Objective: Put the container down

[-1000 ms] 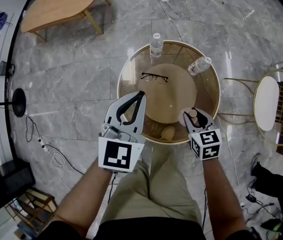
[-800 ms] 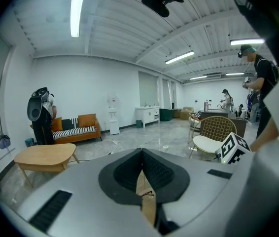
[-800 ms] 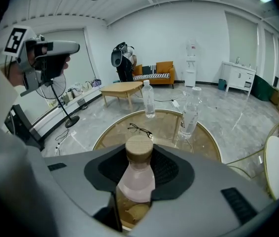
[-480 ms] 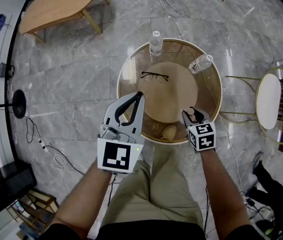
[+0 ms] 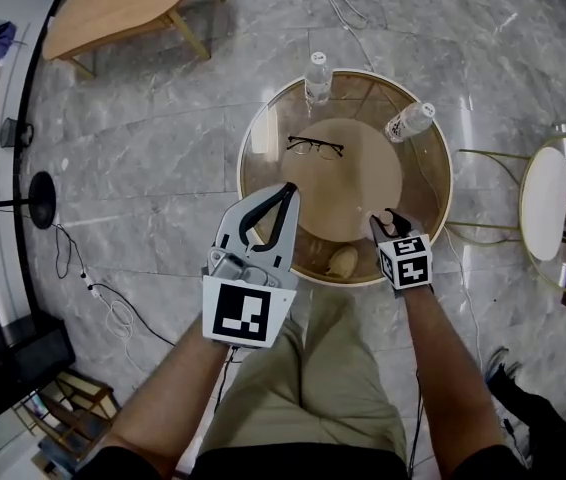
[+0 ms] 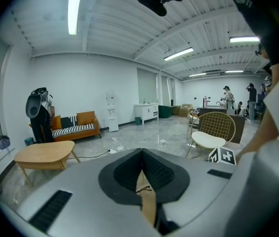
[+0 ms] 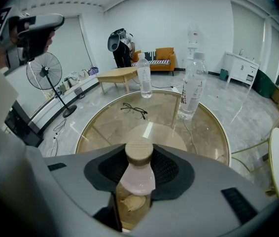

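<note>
Right gripper view: your right gripper (image 5: 391, 218) clamps the cork-topped container (image 7: 136, 177); set it upright on the glass table (image 7: 102, 127), seemingly close. Left gripper (image 5: 286, 190) closed, empty.

Bright, even ceiling tube light (image 6: 74, 8); glare streaks on marble floor (image 5: 163, 138); fisheye-warped edges, dark corners.

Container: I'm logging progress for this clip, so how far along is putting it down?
Done: the container is over the near edge of the glass table. In hand: the right gripper has its tongs shut on it; whether its base touches the glass cannot be told. Remaining: set it down and open the tongs. The left gripper is shut and empty.
</note>
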`<state>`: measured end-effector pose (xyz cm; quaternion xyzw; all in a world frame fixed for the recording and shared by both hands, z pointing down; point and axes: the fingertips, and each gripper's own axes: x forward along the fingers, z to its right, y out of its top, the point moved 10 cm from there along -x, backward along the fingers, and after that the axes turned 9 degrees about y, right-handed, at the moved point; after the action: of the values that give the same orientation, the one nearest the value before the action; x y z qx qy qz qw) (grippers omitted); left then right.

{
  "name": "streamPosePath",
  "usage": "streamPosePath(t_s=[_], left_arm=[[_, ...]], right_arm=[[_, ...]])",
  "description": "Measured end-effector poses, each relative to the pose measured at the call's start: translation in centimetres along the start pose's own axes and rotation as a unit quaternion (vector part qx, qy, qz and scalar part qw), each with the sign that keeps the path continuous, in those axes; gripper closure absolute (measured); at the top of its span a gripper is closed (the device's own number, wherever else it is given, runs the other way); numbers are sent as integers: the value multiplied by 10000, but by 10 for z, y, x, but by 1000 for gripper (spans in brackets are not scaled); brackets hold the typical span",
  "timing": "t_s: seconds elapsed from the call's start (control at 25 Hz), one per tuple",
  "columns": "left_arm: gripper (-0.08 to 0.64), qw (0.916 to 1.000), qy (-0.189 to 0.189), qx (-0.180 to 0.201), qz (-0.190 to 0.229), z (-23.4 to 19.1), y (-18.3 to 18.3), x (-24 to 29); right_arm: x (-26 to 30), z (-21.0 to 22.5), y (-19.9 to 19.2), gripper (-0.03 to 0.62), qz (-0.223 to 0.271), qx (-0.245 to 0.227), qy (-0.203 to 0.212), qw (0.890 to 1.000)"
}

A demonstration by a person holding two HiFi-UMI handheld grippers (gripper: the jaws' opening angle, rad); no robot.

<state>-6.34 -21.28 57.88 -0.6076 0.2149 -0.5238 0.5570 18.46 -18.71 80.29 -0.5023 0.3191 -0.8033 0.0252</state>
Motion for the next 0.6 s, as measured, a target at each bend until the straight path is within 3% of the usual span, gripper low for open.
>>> streamPosePath(t_s=[0.6], left_arm=[[545,9998,-24,164,-105,10,-3,-4]], right_arm=[[26,10,-22,439,-343,-87,-31,9994]])
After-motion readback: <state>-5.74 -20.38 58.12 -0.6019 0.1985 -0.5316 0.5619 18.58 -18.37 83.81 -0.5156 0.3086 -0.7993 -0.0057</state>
